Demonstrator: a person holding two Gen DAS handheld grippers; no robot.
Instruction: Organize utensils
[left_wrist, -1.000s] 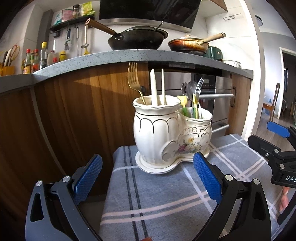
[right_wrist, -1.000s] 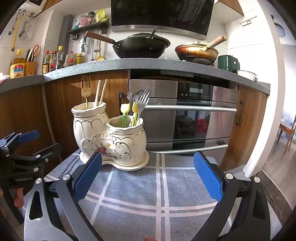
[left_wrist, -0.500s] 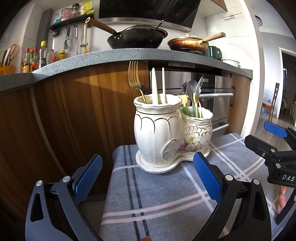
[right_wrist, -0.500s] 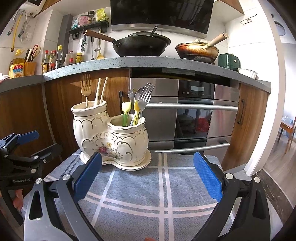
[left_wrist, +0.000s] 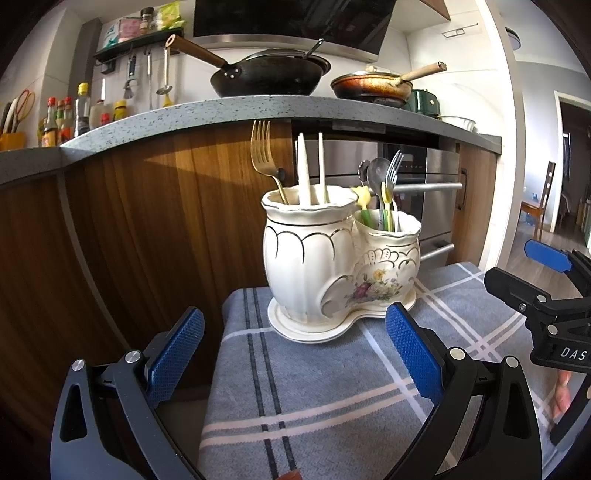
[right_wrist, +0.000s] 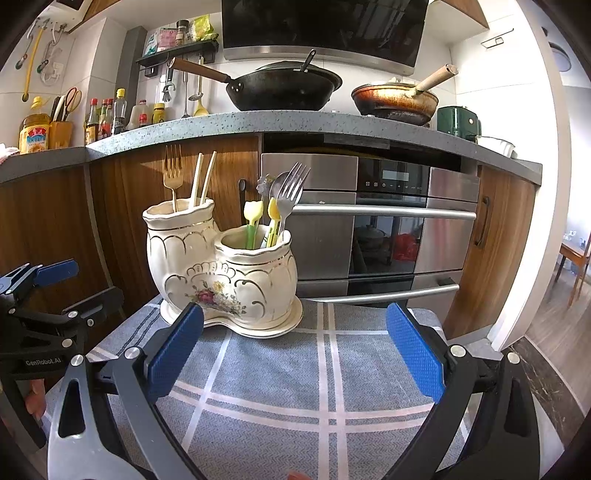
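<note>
On the plaid cloth (left_wrist: 332, 387) stands a cream, gold-trimmed double utensil holder (left_wrist: 332, 258) holding cutlery; both grippers gape empty

Speckled grey countertop (right_wrist: 295, 123), wood cabinets (left_wrist: 147, 221), steel oven (right_wrist: 388, 221), black range hood (right_wrist: 325, 26), sunlit white walls.

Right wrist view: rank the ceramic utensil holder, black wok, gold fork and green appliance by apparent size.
1. Ceramic utensil holder, though it sits nearest the camera.
2. Black wok.
3. Green appliance.
4. Gold fork, partly hidden inside the holder.
</note>
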